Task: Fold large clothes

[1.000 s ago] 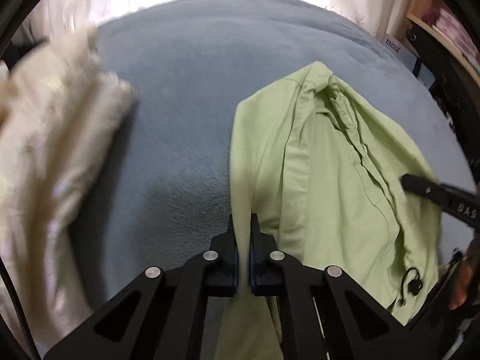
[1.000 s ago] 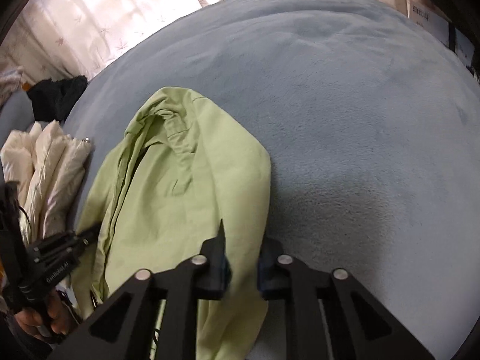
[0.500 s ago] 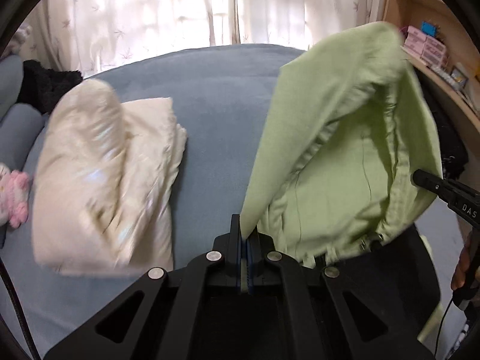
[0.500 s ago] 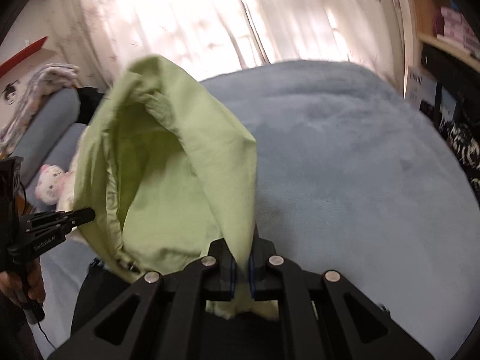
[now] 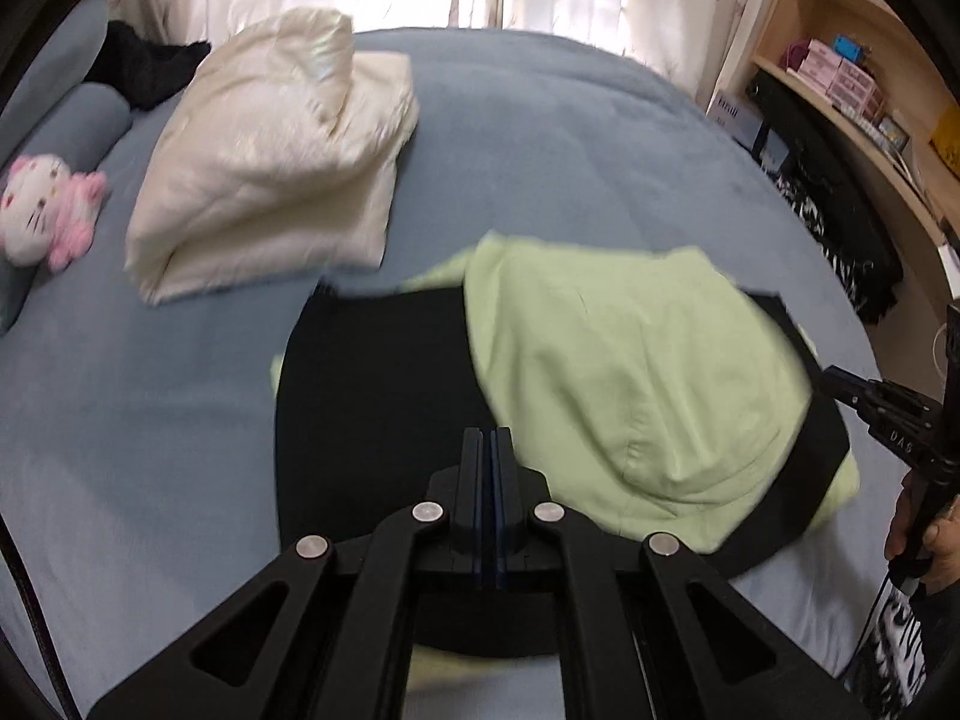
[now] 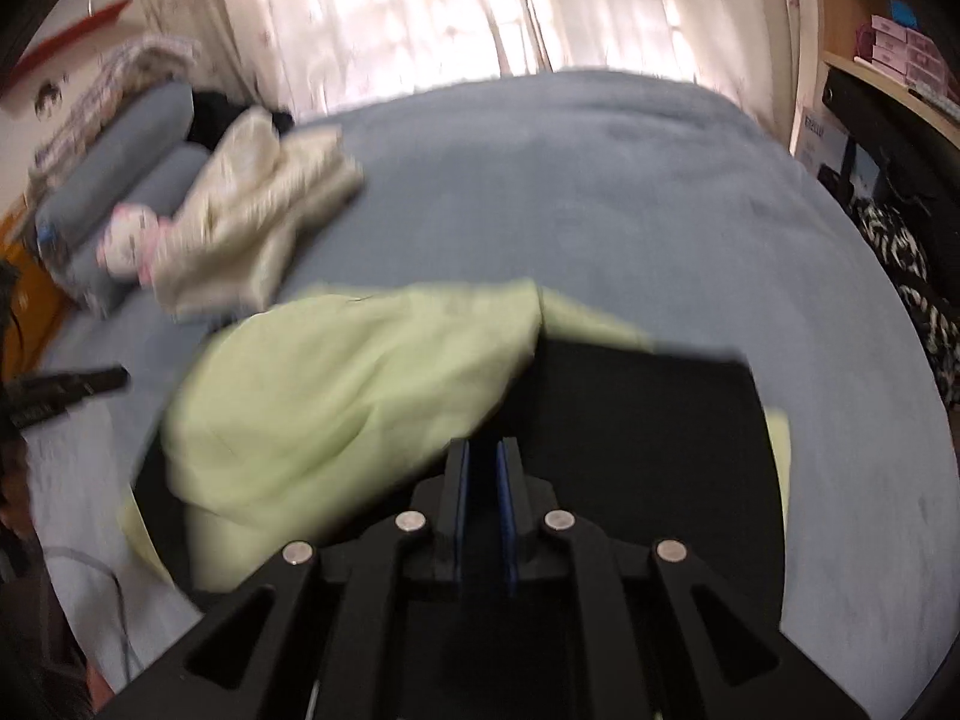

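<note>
A light green hooded garment with a black lining or panel (image 5: 624, 384) hangs spread between my two grippers, above the blue bed (image 5: 540, 132). The green hood part is turned toward me over the black cloth (image 5: 372, 396). My left gripper (image 5: 487, 435) is shut on the garment's near edge. In the right wrist view the same garment (image 6: 336, 396) and its black part (image 6: 648, 438) fill the lower frame. My right gripper (image 6: 483, 447) has its jaws almost together with a narrow gap, on the black cloth. The right gripper also shows in the left wrist view (image 5: 882, 414).
A folded cream padded jacket (image 5: 270, 162) lies on the far left of the bed, next to a pink and white plush toy (image 5: 42, 216) and grey bolsters (image 6: 120, 156). Wooden shelves with boxes (image 5: 840, 72) stand at the right. Curtains (image 6: 480, 6) hang behind.
Both grippers lifted the green garment off the bed, raised it high, then brought it down toward me. It now hangs opened out with the black side showing.
</note>
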Demonstrator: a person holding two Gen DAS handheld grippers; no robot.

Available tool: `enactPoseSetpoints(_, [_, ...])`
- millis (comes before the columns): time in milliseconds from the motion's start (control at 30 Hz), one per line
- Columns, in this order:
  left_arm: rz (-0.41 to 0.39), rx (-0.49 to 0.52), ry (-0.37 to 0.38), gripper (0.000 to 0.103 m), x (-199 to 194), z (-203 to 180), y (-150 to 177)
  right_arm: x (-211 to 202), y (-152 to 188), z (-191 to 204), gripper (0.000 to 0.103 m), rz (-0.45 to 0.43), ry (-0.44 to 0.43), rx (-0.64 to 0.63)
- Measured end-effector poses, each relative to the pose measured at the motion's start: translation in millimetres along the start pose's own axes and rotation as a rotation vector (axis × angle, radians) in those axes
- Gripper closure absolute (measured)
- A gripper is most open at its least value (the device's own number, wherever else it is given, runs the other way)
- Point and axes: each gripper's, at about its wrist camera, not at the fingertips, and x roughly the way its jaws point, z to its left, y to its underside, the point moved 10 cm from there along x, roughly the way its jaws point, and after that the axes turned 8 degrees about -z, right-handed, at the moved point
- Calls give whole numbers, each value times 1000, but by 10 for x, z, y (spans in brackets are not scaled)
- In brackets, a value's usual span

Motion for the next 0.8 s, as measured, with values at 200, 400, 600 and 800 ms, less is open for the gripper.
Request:
enactPoseSetpoints(200, [11,14,30,102,-474,-141,345,-409,409,159,94,26,-29,-14])
enactPoseSetpoints(400, [-16,-1,100,101,-1014,-453,381,-873,433,401,86,7,-99,15])
enactPoseSetpoints(600, [-42,-9,155,95,-1381,-738,429,-1199,413,635,65,-33,-150,40])
enactPoseSetpoints(800, [-45,-14,171,77,-1294,-841,527,-1209,480,771,65,-28,-198,84])
